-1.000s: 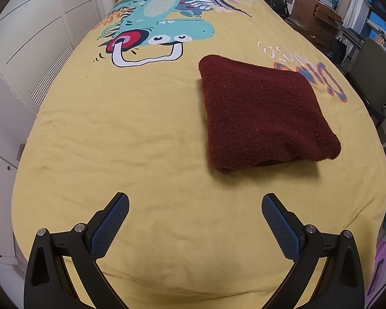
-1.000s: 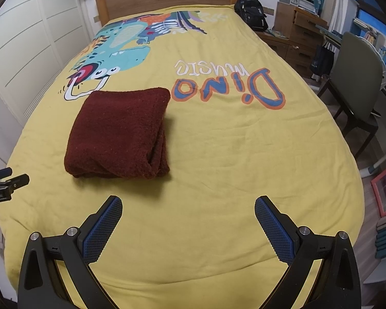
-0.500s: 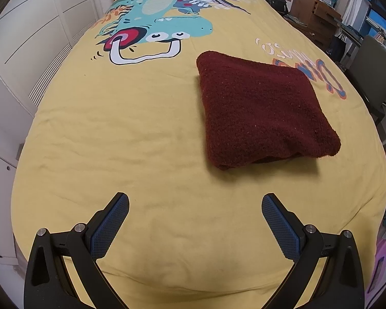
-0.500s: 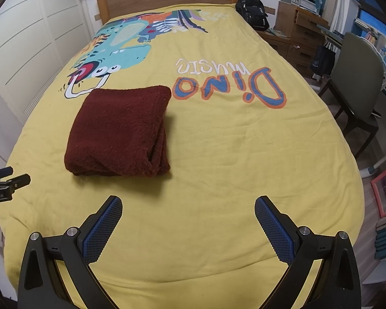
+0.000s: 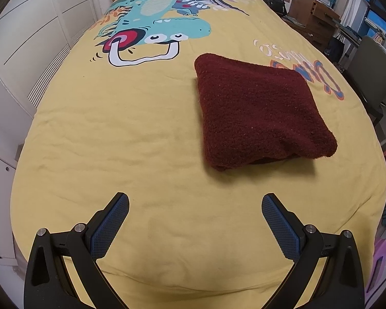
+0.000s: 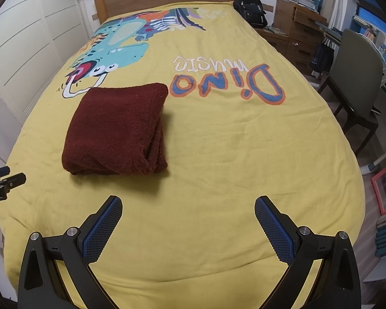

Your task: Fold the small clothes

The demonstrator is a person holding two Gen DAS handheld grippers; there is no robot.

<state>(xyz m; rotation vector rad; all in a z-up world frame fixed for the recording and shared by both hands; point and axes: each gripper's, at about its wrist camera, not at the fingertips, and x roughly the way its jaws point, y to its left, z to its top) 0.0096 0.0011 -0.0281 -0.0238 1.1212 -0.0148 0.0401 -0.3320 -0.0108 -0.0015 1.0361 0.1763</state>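
Lying folded left of middle, the red cloth [image 6: 115, 128] sits by "Dino music" on the yellow cover [image 6: 218, 167]. Both grippers [image 5: 195, 200] [image 6: 188, 203] are spread wide, holding nothing.

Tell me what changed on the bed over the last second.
Almost nothing. The left gripper eased slightly toward the folded red cloth, which sits a touch lower in its view. The right gripper barely shifted. Nothing was grabbed or released; both stay open above the yellow bedspread.
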